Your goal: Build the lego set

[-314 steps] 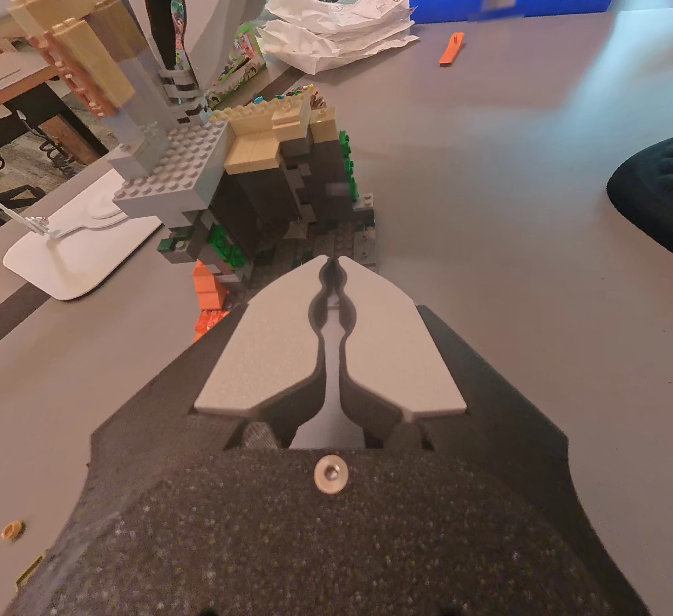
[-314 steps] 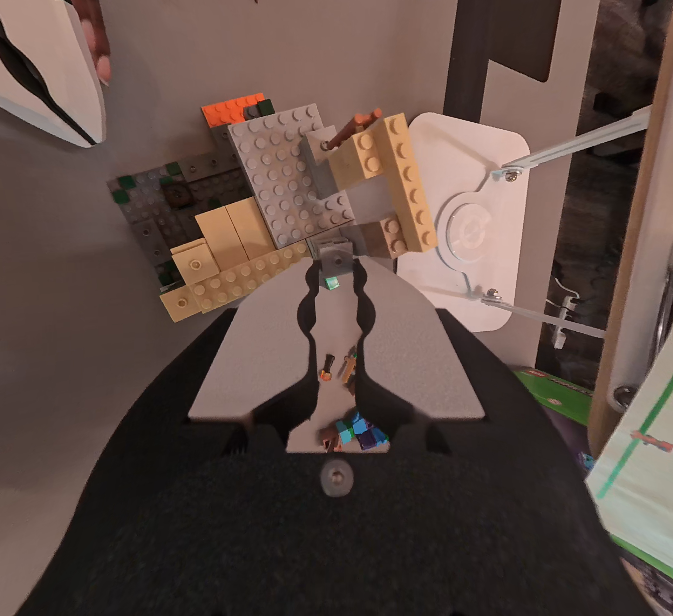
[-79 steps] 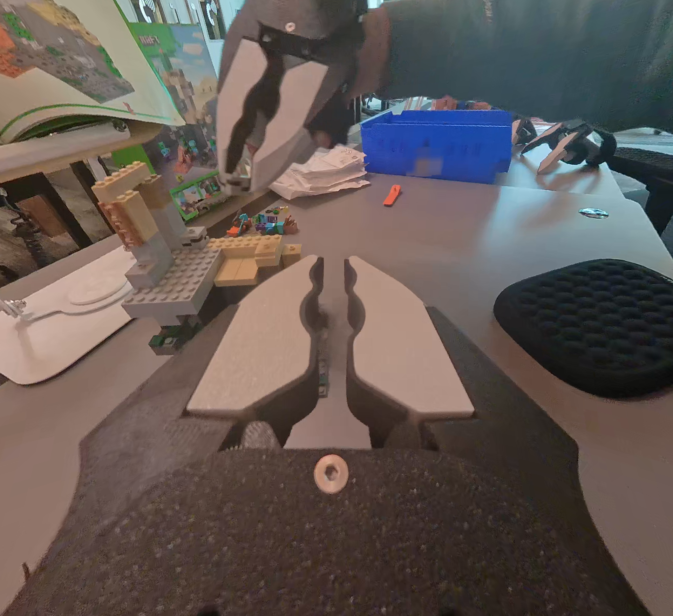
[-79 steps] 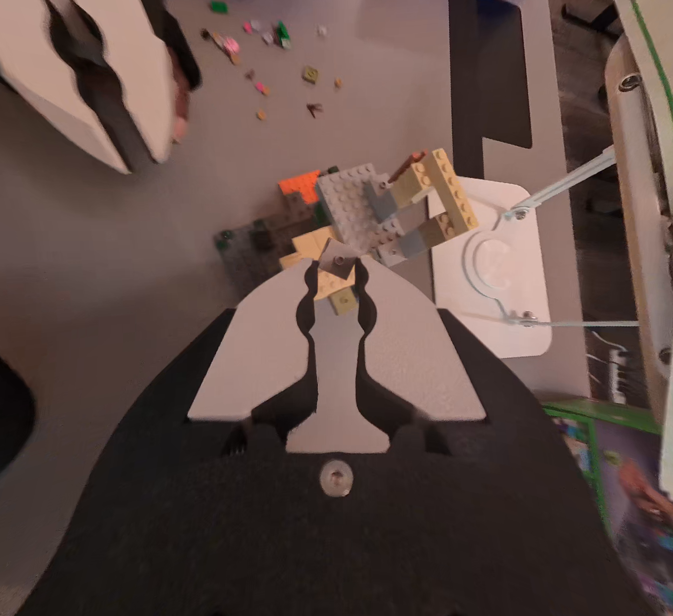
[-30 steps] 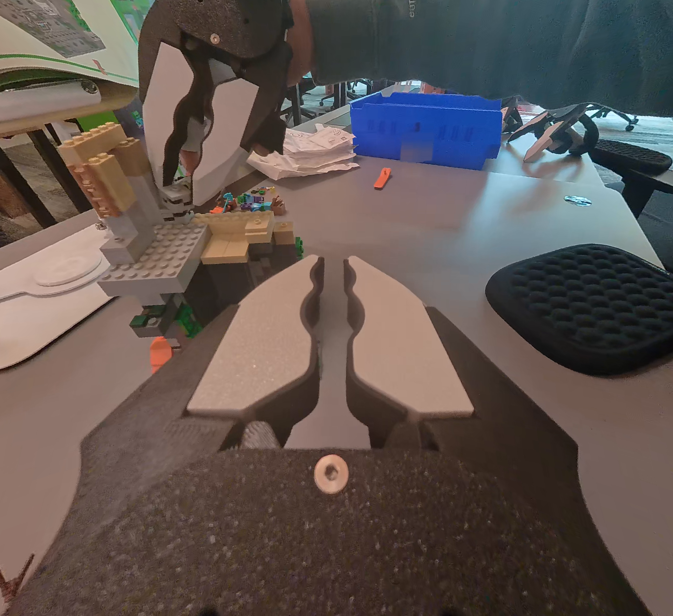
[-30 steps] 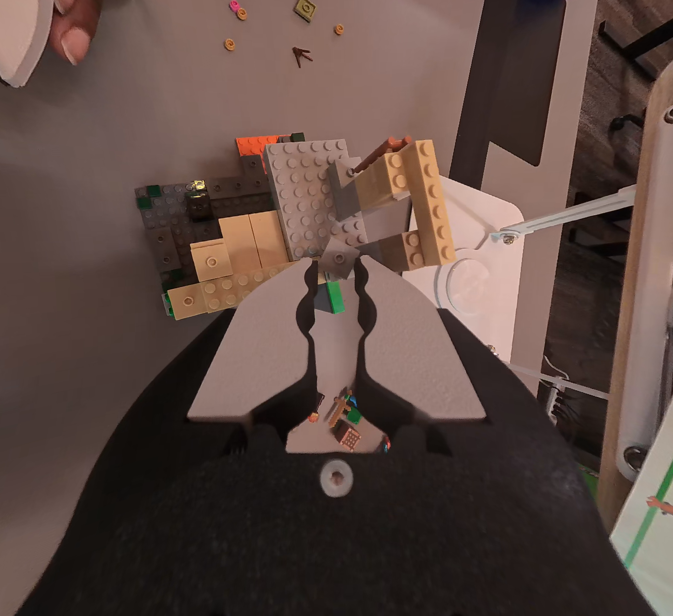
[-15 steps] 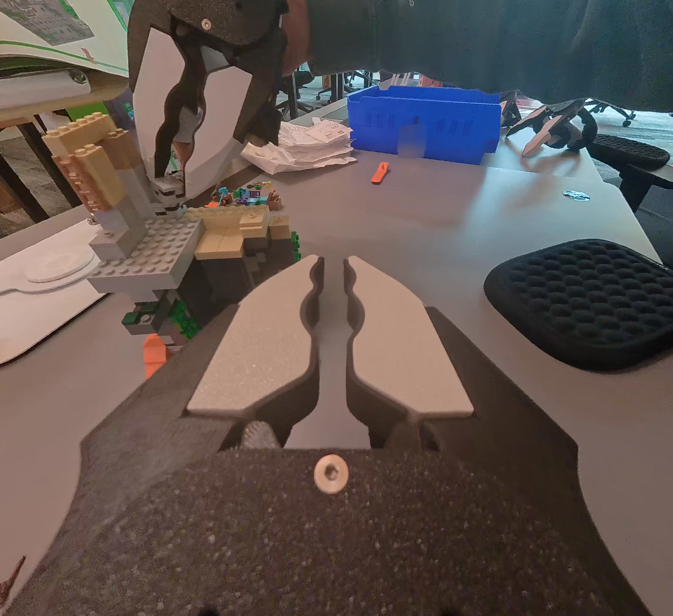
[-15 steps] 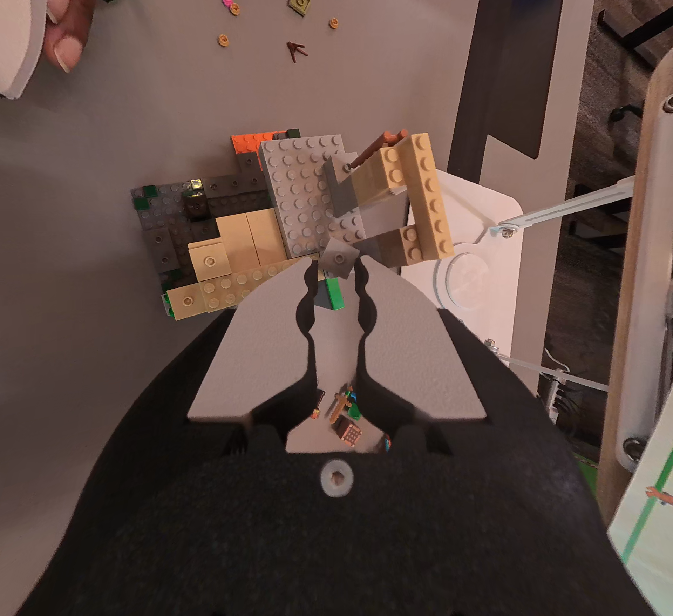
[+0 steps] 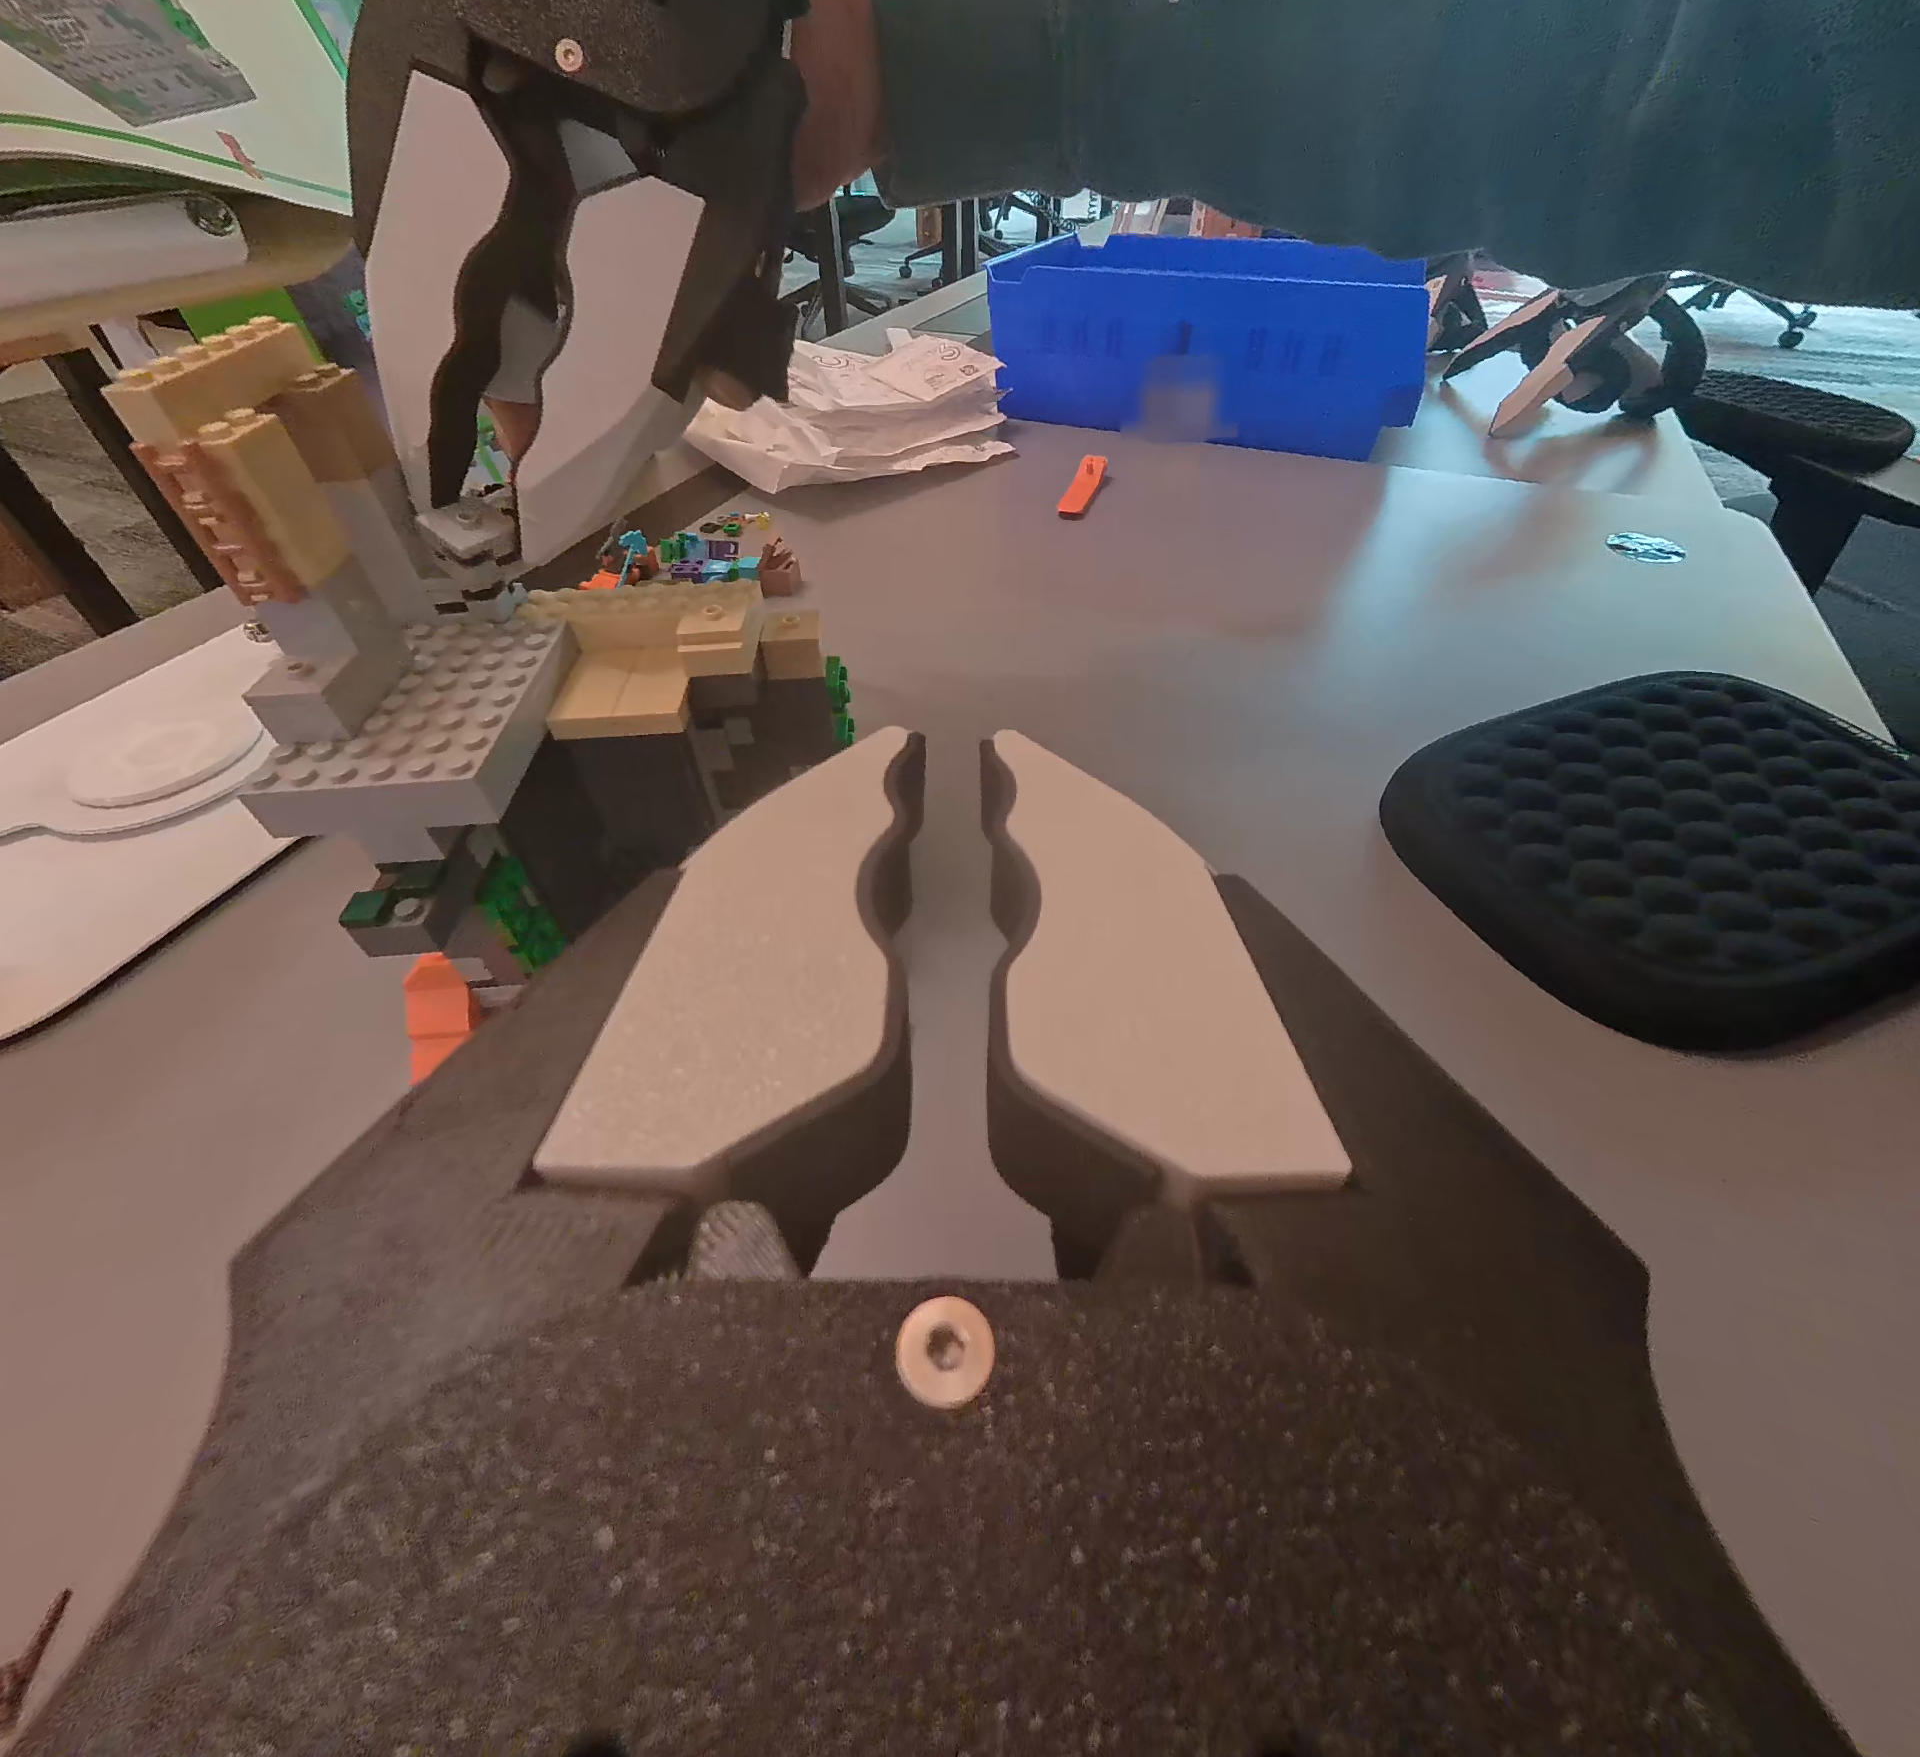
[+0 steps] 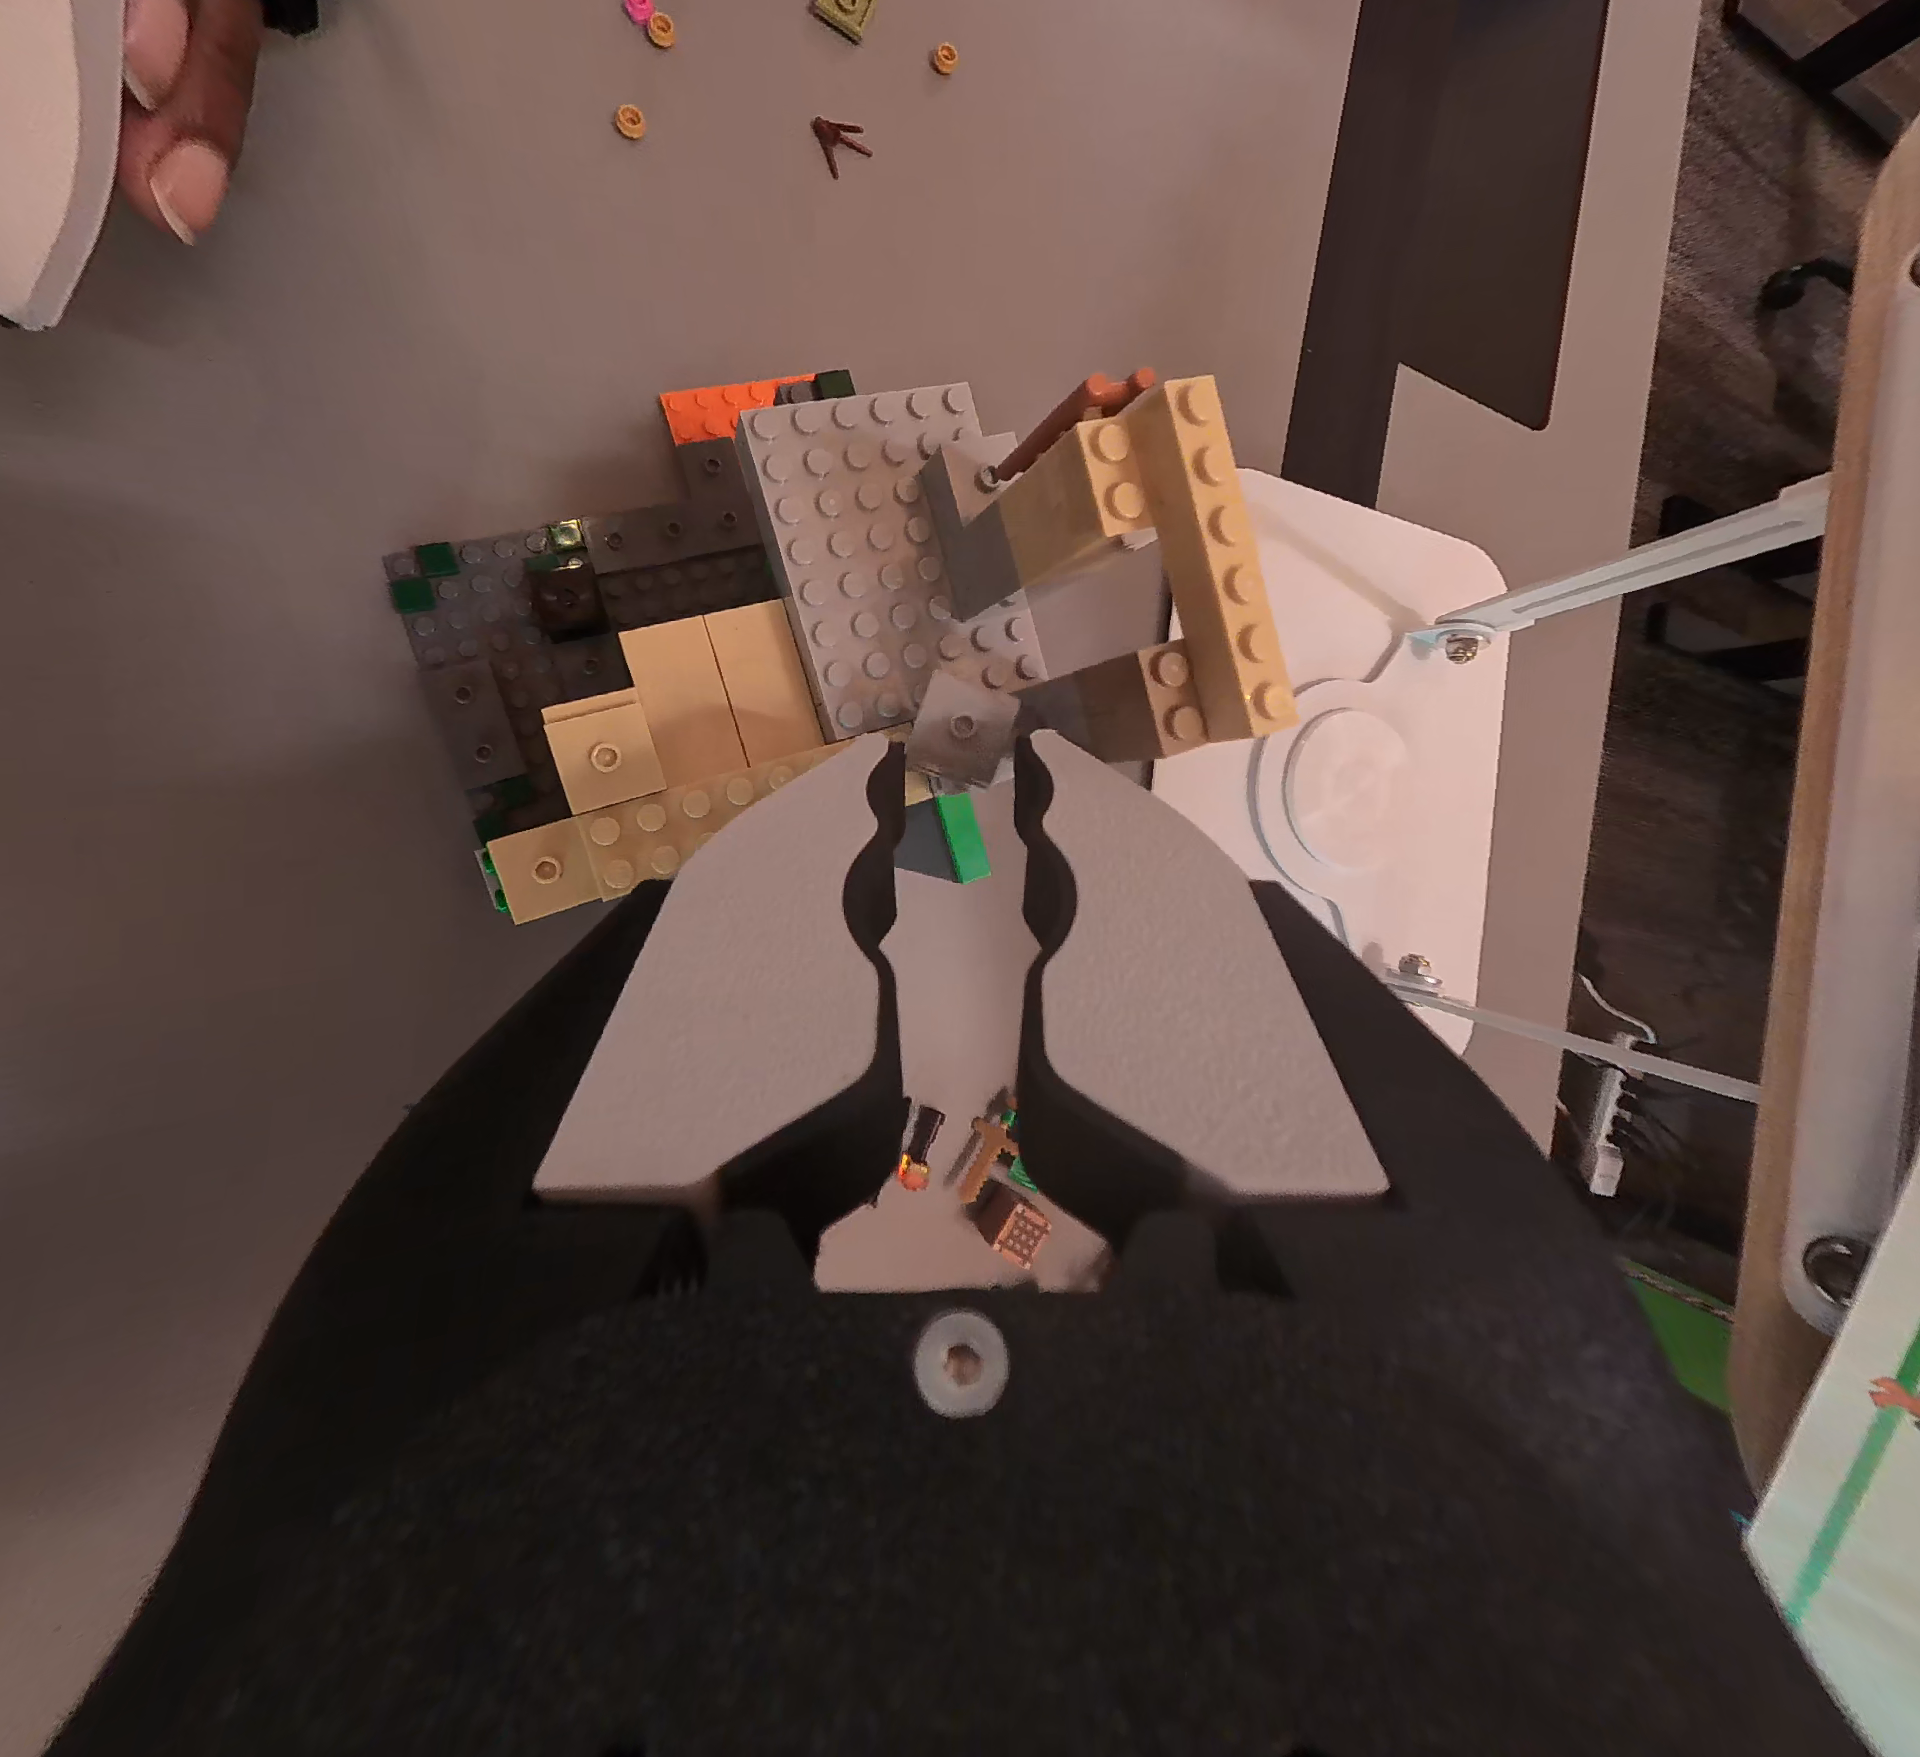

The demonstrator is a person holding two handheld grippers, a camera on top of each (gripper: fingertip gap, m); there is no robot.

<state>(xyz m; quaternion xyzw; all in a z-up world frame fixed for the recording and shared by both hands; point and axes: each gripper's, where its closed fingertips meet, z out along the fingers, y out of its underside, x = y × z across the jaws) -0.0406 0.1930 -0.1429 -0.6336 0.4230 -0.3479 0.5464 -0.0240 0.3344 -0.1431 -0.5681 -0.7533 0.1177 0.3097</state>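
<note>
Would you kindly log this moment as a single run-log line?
right gripper: shut on small grey piece, at the lego build | left gripper: idle, fingers slightly apart, nothing held | loose pieces: on table

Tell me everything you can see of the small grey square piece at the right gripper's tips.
The small grey square piece is light grey plastic with one centre stud, tilted corner-on. It tops a short banded grey-and-black stack standing at the edge of the grey studded plate, beside the tan brick arch. The right gripper closes on its sides from above.
</note>
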